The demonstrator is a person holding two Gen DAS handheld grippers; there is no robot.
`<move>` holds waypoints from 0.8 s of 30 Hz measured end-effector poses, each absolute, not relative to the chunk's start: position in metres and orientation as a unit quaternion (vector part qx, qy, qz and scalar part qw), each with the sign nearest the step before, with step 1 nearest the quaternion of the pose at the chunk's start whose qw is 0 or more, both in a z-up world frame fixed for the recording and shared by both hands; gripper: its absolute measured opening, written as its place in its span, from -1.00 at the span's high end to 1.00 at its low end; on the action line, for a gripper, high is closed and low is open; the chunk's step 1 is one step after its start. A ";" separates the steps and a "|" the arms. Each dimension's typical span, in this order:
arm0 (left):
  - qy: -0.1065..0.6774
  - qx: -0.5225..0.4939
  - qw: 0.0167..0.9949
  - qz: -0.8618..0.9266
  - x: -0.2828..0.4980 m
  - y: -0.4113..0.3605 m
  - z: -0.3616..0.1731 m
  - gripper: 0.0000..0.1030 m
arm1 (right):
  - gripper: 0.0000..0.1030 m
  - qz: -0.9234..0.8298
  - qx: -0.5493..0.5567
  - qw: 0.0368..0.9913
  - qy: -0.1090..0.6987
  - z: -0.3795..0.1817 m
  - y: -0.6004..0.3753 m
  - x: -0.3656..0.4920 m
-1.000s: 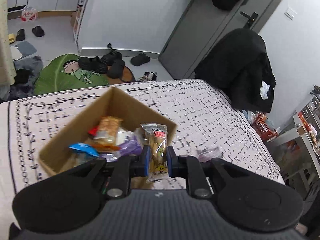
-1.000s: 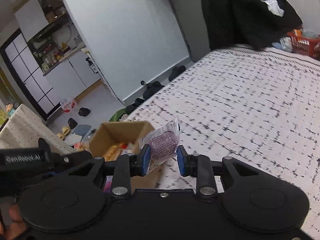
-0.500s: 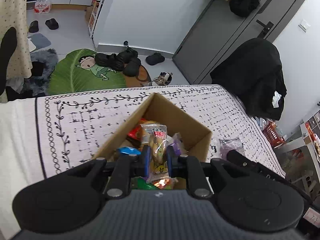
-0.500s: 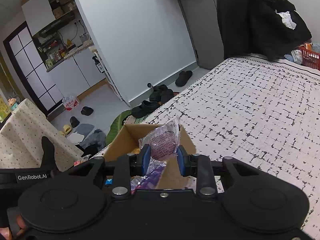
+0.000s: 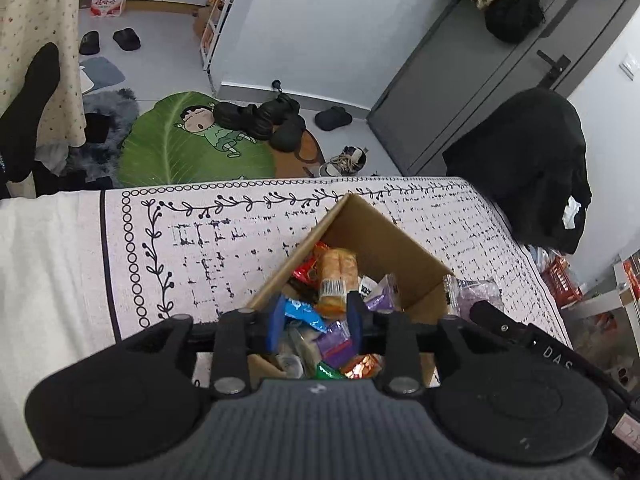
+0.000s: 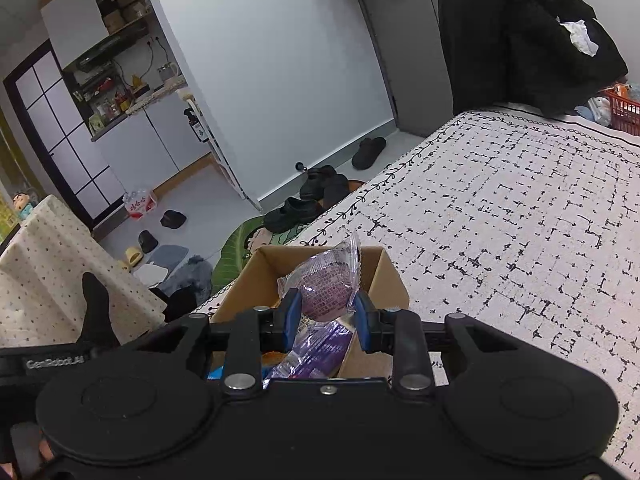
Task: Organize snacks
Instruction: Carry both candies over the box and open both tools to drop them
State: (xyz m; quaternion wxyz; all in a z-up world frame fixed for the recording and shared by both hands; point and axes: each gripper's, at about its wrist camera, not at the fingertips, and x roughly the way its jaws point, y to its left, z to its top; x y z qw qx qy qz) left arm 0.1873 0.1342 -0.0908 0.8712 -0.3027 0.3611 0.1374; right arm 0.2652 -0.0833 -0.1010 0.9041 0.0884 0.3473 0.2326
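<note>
Left claw: left gripper point(image 5: 314, 326) is hovering over the box, its jaws opening, blue pads standing apart with nothing pinched between them; loose packets are lying below the gap.
Right claw: right gripper point(image 6: 325, 320) is pinching a clear crinkly plastic packet with a round purple cake inside point(image 6: 326, 286), holding it above the near right corner of the box.
Bed: white bedspread with black dashes and a vine border point(image 5: 208, 240) is carrying the box, right of its middle.
Box: open brown cardboard box point(image 5: 384, 236) is taking the snacks, its far corner pointing at the floor mat.
Contents: orange-brown biscuit packet with a barcode point(image 5: 336, 276) is lying in the far middle; red wrapper point(image 5: 308, 270) is showing to its left; blue wrapper point(image 5: 304, 312) and purple wrapper point(image 5: 334, 340) are lying nearer.
Handling: purple cake packet is looking light and soft, its film slippery and crackly; hard squeezing would probably crush the cake.
Hold point: gripping is working best across the round middle or along the sealed edge, lightly.
Next step, judged: releasing it low over the pile seems safest.
</note>
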 end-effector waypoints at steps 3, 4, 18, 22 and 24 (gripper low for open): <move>0.363 -0.307 0.869 0.140 0.188 0.136 -0.092 0.36 | 0.44 0.226 0.085 0.906 0.349 -0.100 -0.081 0.272; 0.365 -0.308 0.868 0.140 0.188 0.137 -0.092 0.33 | 0.44 0.224 0.084 0.906 0.349 -0.098 -0.080 0.275; 0.388 -0.272 0.872 0.119 0.196 0.124 -0.080 -0.64 | 0.15 0.221 0.110 0.905 0.347 -0.085 -0.087 0.274; 0.397 -0.260 0.873 0.113 0.196 0.116 -0.074 -0.68 | -0.02 0.214 0.106 0.904 0.356 -0.080 -0.097 0.263; 0.398 -0.255 0.875 0.109 0.194 0.113 -0.070 -0.71 | -0.13 0.210 0.110 0.901 0.363 -0.077 -0.107 0.256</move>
